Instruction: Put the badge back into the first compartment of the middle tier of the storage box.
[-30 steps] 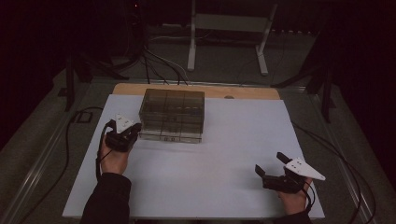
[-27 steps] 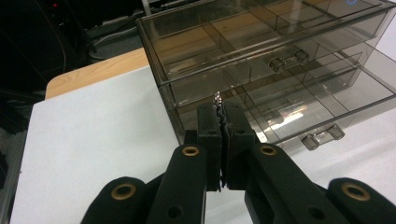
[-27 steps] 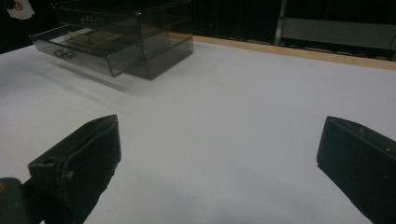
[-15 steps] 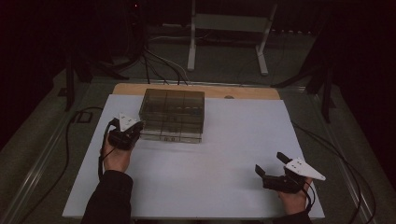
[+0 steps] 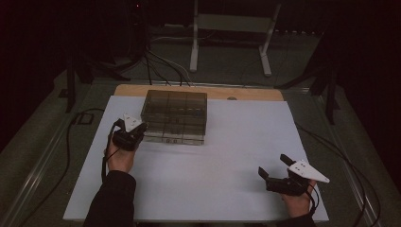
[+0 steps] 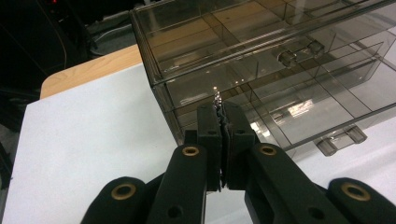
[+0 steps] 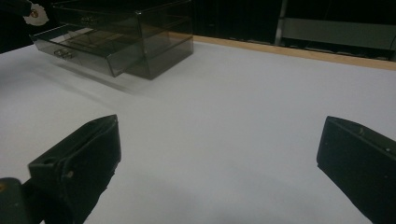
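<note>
- High view, nearest edge first: the right gripper (image 5: 273, 166) lies low on the white table cover (image 5: 227, 189) at the near right, its jaws spread wide with nothing between them, well apart from the work.
- Right gripper view agrees: only bare white surface lies between its two black jaws, and the drawer box (image 7: 126, 39) sits far off with its lower drawer (image 7: 79, 49) pulled partly out.
- Farther in, the left gripper (image 5: 140, 128) is at the box's near left corner, jaws pressed together; the left gripper view shows the tips (image 6: 218, 103) against the smoky clear wall by the drawers, with nothing visible clamped between them.
- Judgement: the step in hand looks like working the drawer of the drawer box (image 5: 176, 116), and with jaws closed the likely next move is a push or nudge, aimed squarely so the light box doesn't skid.
- The drawer handle (image 6: 341, 139) sits off to one side of the tips, so reaching it means shifting across.
- Beyond the box: a strip of wooden tabletop (image 5: 255, 93), then cables (image 5: 161, 66) and a white stand (image 5: 231, 28) on the dark floor. Nothing blocks the box.
</note>
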`<state>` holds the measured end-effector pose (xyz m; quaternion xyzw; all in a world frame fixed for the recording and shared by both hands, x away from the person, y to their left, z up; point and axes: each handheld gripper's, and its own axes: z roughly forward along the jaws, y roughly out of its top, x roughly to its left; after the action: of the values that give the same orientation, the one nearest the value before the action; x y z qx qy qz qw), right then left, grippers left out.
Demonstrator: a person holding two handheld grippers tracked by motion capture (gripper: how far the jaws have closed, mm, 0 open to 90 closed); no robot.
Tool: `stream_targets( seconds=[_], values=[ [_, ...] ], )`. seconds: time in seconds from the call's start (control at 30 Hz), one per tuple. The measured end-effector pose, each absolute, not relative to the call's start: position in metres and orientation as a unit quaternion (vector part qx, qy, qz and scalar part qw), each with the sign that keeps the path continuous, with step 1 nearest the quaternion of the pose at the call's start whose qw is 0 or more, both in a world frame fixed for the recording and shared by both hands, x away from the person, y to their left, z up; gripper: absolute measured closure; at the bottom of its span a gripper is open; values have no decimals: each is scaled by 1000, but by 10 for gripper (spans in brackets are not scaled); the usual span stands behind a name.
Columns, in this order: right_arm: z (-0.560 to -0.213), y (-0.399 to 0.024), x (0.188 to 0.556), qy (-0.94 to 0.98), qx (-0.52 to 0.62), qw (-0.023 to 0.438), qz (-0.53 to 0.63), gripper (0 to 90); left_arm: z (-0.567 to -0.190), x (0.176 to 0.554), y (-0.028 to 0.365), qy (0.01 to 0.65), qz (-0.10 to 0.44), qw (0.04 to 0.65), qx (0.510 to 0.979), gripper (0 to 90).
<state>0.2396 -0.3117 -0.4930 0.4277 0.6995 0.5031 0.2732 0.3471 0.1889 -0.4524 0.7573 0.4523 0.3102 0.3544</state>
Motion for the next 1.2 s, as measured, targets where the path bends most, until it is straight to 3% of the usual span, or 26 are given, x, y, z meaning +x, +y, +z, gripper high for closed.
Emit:
stream_targets(
  seconds=[1.2],
  values=[
    [-493, -311, 240, 703, 425, 275, 499, 0, -464, 368, 181, 450, 311, 317, 775, 890]
  ],
)
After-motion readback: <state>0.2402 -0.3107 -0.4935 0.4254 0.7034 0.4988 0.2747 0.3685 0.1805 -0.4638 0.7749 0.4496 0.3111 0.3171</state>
